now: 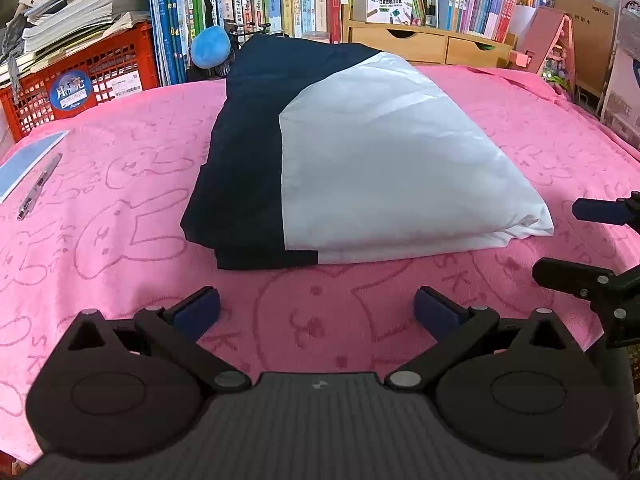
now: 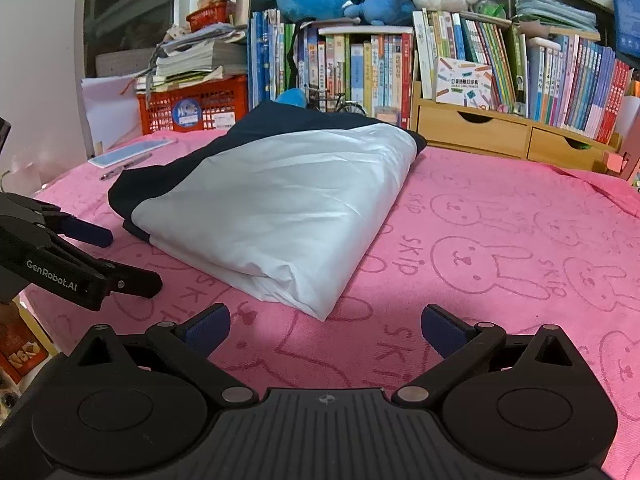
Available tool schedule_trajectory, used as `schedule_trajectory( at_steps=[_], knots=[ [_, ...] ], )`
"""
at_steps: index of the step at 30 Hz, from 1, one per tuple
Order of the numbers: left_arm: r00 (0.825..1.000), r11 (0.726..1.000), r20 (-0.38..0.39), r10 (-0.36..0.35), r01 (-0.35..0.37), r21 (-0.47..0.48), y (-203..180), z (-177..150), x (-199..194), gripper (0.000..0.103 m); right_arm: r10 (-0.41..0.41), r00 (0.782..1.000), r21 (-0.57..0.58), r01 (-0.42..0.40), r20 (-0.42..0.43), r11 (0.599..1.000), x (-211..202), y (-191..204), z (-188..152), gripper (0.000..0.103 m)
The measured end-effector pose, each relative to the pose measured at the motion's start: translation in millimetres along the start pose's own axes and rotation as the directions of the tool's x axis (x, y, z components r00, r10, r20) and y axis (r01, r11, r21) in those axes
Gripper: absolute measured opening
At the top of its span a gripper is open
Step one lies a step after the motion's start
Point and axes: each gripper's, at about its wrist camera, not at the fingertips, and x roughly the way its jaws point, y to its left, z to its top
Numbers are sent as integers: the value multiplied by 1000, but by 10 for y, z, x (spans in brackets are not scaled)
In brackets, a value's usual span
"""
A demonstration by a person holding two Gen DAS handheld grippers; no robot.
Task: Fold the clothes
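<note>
A folded navy-and-white fabric garment (image 1: 360,160) lies on the pink bunny-print towel (image 1: 120,208) before crowded bookshelves (image 2: 360,64); the left gripper (image 1: 318,308) and right gripper (image 2: 326,324) both gape, holding nothing.

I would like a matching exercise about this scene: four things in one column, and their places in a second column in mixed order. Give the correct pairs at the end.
Things:
1. folded garment
2. pen
3. red crate
4. wooden drawer unit

Places:
A. under a stack of papers, beyond the far left edge of the pink towel
B. in the middle of the pink towel, in front of both open hand-held grippers
C. under a row of books, at the back right
D. on the towel, far left, beside a blue booklet

Pairs: 1-B, 2-D, 3-A, 4-C
</note>
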Motion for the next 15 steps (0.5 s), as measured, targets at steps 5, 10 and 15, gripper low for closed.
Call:
schedule_trajectory(
  at_steps=[5,10,15],
  knots=[
    [1000,1000,6,2,-2,-2,-4,1,2,103,-1,1000,-2,1,-7,1000,11,13,-7,103],
    [1000,1000,12,7,-7,-9,-9,-1,5,103,-1,1000,3,1,-13,1000,21,17,-22,103],
    [1000,1000,21,9,-9,-10,-5,-11,2,103,0,1000,6,0,-18,1000,24,8,-37,103]
  ],
)
